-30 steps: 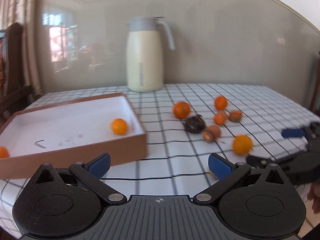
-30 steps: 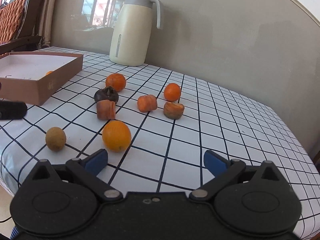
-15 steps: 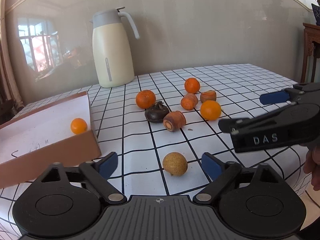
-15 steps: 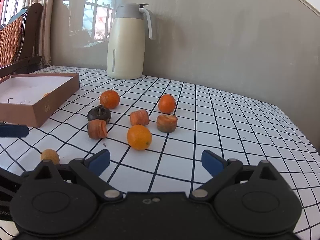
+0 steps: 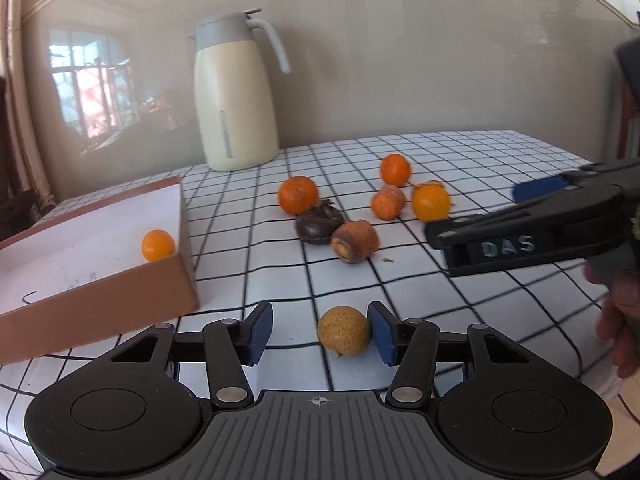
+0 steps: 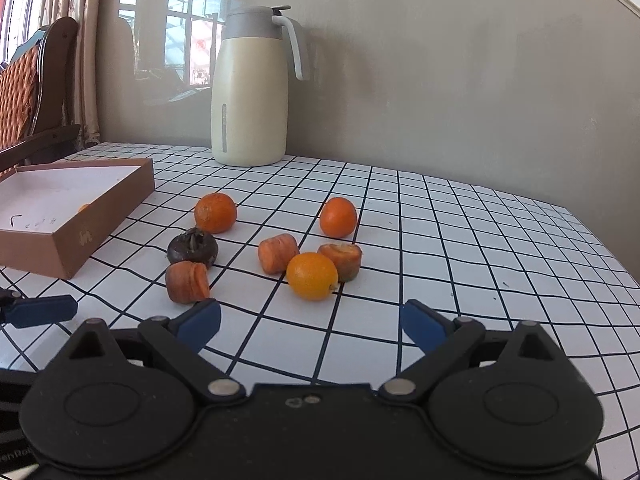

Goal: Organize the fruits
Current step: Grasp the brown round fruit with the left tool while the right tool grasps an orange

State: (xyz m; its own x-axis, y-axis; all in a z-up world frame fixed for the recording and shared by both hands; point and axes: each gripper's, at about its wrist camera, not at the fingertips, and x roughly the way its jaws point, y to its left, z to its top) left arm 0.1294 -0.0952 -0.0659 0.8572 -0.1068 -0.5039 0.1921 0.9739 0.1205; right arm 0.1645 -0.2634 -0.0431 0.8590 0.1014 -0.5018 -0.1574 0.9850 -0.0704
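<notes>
A small yellow-brown fruit [image 5: 343,330] lies on the checked tablecloth between the pads of my left gripper [image 5: 320,334]. The right pad touches it; the left pad stands apart. The jaws are open. A brown box [image 5: 120,280] with a white floor holds a small orange [image 5: 158,245]. My right gripper [image 6: 310,326] is open and empty, just short of a bright orange fruit [image 6: 312,276]. Beyond it lie several oranges, carrot-like chunks [image 6: 187,282] and a dark fruit [image 6: 193,245].
A cream thermos jug [image 6: 252,92] stands at the back by the wall. The box [image 6: 72,208] is on the left. A wooden chair [image 6: 28,92] stands beyond the table's left side. The table's right edge [image 6: 616,264] falls away.
My left gripper has moved forward so that the yellow-brown fruit now sits between its pads, and its jaws have narrowed. My right gripper has moved closer to the bright orange fruit.
</notes>
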